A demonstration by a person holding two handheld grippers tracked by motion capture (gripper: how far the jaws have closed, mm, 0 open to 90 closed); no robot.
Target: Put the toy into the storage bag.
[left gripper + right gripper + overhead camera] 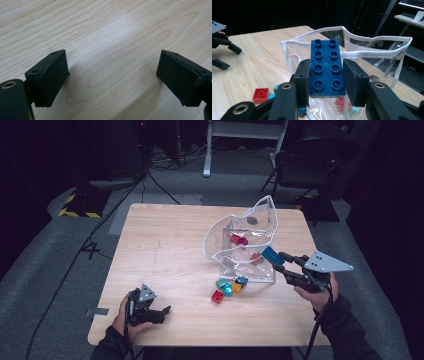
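My right gripper point(281, 261) holds a brick point(272, 255) beside the bag point(226, 227) | loose bricks point(229, 288) before the bag (two more inside) | left gripper point(162, 312) near the table's point(165, 240) front-left edge.

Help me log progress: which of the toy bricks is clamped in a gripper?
The long blue brick, gripped by the right gripper at the clear bag; the others lie loose.
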